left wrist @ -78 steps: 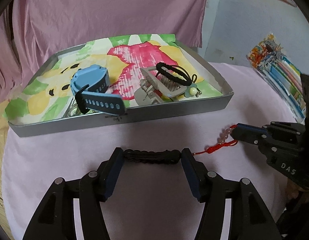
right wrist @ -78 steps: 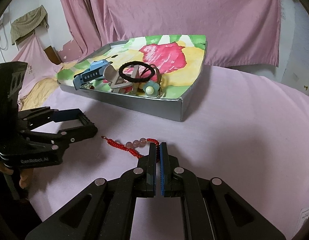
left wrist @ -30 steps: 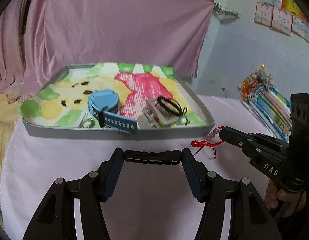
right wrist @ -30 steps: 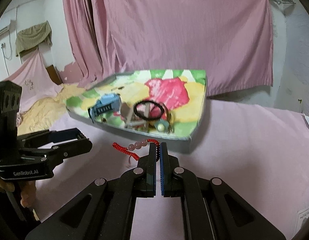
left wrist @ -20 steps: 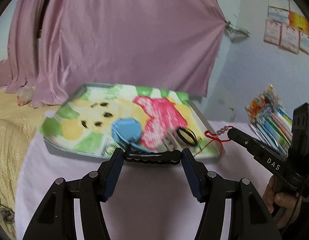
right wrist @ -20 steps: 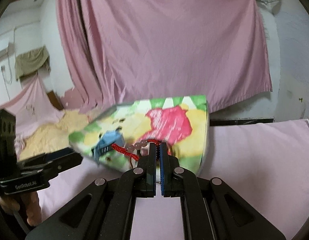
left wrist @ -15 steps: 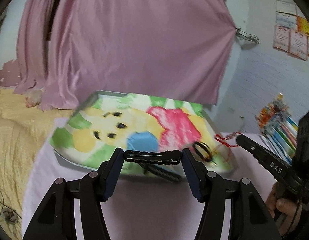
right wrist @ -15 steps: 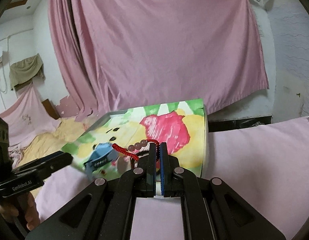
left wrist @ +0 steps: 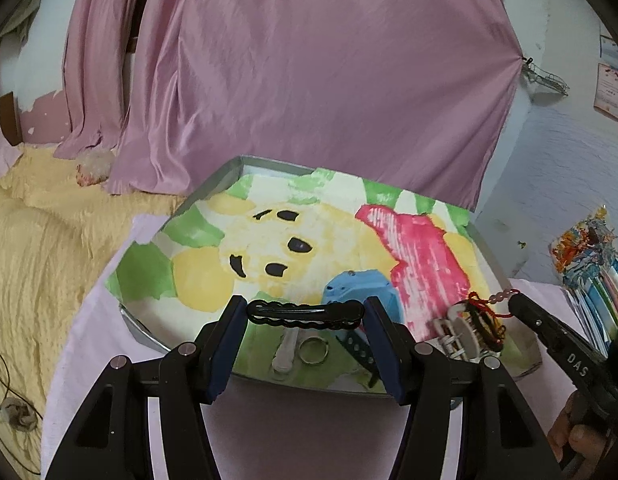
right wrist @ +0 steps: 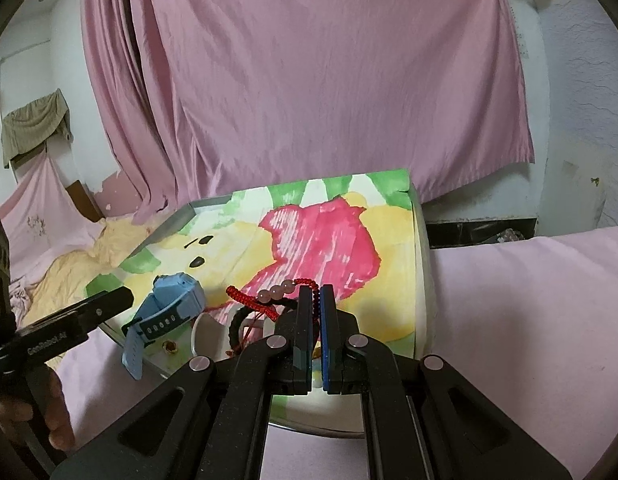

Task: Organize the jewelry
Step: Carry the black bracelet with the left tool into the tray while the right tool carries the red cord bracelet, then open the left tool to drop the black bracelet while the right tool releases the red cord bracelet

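Note:
My left gripper is shut on a black braided bracelet, stretched lengthwise between its pads above the near edge of the metal tray. The tray holds a colourful painted sheet, a blue watch, a silver ring, a white claw clip and a black hair tie. My right gripper is shut on a red cord bracelet with pink beads, held above the tray's right part over the clip. The right gripper also shows at the right of the left wrist view.
The tray sits on a pink-covered table. A pink curtain hangs behind. A yellow blanket lies to the left. A stack of colourful packets lies at the right. A hand holds the left gripper's handle.
Both grippers have lifted off the table and moved forward over the tray, each still holding its bracelet. The red bracelet now hangs above the clip.

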`<state>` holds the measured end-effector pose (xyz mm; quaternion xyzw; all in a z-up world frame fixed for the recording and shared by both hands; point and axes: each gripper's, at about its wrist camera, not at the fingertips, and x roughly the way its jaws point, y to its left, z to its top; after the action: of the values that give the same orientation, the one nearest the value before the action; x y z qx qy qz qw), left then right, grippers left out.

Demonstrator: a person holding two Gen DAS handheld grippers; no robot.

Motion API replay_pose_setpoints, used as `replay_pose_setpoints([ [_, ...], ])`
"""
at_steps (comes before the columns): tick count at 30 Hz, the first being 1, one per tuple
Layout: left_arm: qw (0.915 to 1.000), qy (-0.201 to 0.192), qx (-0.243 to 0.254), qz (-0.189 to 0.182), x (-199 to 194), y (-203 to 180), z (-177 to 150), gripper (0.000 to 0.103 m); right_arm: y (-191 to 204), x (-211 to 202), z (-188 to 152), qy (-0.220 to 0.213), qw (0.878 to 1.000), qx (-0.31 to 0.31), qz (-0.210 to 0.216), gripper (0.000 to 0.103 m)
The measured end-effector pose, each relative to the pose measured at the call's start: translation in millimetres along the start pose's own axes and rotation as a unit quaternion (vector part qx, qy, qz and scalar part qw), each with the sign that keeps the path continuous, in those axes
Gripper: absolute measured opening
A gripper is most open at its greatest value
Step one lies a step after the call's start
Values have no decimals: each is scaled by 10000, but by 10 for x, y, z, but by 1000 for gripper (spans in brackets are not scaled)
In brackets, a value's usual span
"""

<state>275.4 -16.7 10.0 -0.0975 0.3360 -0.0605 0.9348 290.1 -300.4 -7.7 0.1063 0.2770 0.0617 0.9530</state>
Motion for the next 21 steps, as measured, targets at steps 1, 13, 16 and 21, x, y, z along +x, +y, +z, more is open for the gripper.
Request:
replay_pose_setpoints([
  [1,10000,12,0,3,7,-1,-7,57,3,3,5,10,10000,-3,6,3],
  [13,10000,-39,73,26,67,-14,-40,57,40,84,10,243,9996,-110,1,4],
  [16,10000,-41,70,35,69,-13,-39,59,31,94,10,272,9996,-86,13,4],
  [21,10000,-35,57,51,65,-11,-43,63,35,103,3,303,9995,-91,9,6],
])
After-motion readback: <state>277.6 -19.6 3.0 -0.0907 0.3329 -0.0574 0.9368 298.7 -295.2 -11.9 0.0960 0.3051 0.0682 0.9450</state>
